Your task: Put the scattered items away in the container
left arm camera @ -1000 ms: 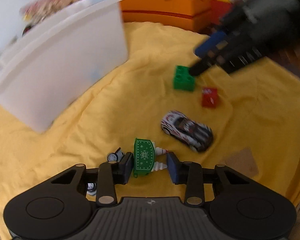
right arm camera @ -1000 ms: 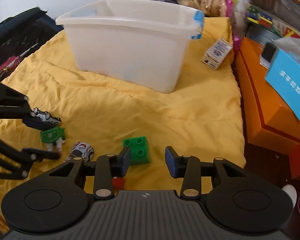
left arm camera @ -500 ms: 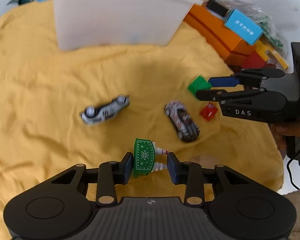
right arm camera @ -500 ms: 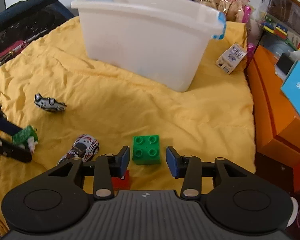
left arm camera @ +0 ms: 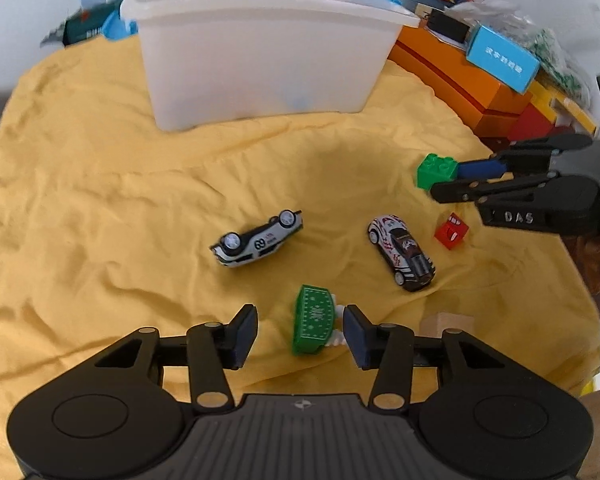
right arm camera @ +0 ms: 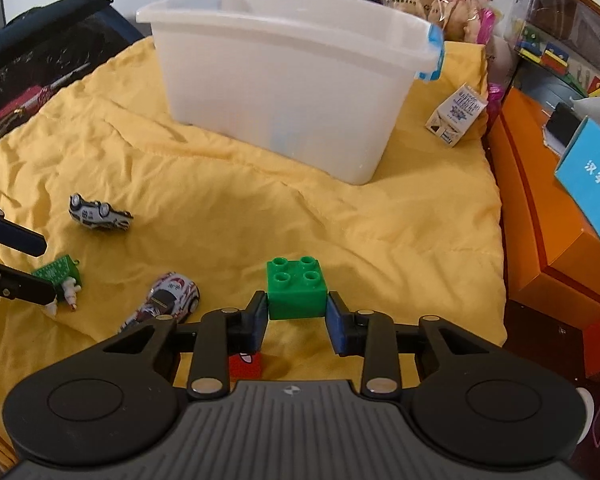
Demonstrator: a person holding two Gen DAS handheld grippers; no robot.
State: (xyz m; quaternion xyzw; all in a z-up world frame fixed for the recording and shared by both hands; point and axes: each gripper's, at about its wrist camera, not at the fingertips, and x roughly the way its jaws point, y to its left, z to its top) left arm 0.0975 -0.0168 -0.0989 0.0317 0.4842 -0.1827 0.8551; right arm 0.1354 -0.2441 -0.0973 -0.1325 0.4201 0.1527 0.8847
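A white plastic bin (left arm camera: 260,56) (right arm camera: 292,80) stands at the back of the yellow blanket. My left gripper (left arm camera: 300,336) is open; a small green patterned toy (left arm camera: 314,320) (right arm camera: 58,274) lies between its jaws, nearer the right one. My right gripper (right arm camera: 297,318) has both pads against a green building block (right arm camera: 296,288) (left arm camera: 436,170) resting on the blanket. A white toy car (left arm camera: 256,238) (right arm camera: 100,214) lies overturned. A red-and-white toy car (left arm camera: 400,252) (right arm camera: 168,296) and a red block (left arm camera: 451,231) (right arm camera: 246,364) lie nearby.
Orange boxes (right arm camera: 548,216) and a blue box (right arm camera: 592,184) stand right of the blanket (right arm camera: 220,208). A small carton (right arm camera: 456,120) lies by the bin. A dark bag (right arm camera: 40,64) sits at the left. A tan piece (left arm camera: 448,324) lies near my left gripper.
My left gripper has opened, letting go of the green patterned toy, which now lies on the blanket. My right gripper has moved forward and closed around the green block.
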